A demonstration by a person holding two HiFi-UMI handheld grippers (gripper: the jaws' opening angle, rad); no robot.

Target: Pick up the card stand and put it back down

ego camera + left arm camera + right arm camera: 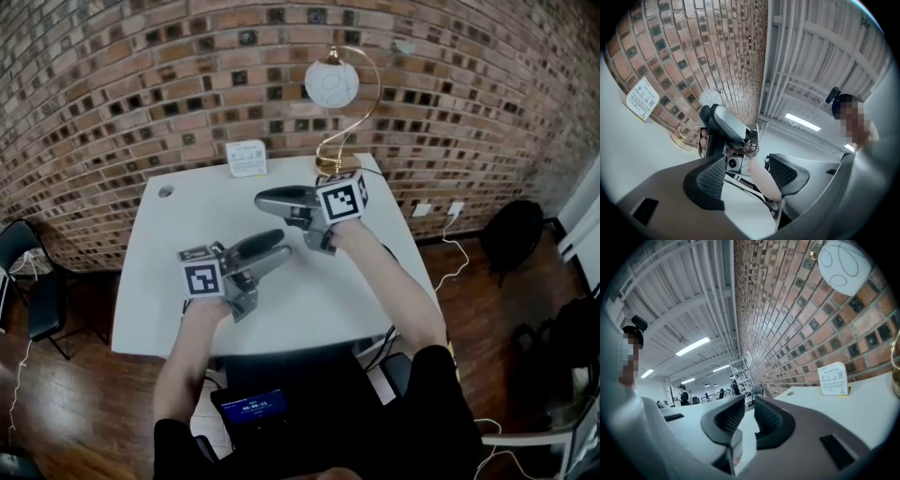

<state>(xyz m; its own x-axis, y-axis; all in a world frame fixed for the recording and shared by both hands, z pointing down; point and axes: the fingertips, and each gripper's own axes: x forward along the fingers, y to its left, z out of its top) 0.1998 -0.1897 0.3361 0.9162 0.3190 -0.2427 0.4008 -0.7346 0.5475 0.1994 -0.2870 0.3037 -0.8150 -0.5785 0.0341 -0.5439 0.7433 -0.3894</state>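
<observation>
We are holding both grippers above the white worktop (159, 300), and neither is carrying anything. The card stand (247, 157) is standing upright at the worktop's far edge, against the brick wall (141, 84) and a little left of the lamp (331, 84).

In the head view the right gripper (263, 199) is pointing leftward across the worktop, so the card stand is lying off to the side of it, toward the wall, rather than ahead. We are judging that the coming move is turning on exactly this. The card's broad face is running along the wall, so the gripper is going to need swinging toward the wall before it can take the card across its thin way. The right gripper is the nearer one. The left gripper (279, 248) is hanging closer to us, well apart from the card.

The right gripper view is showing its fingers (727, 418) only narrowly parted, with nothing between them. The card stand is sitting off to their right, its printed face and yellowish foot visible. The left gripper view is showing that gripper's fingers (710, 180) spread wide and empty, the right gripper framed beyond the gap, and the card at the far left edge. Only the head view is laying out both grippers and the card together.
</observation>
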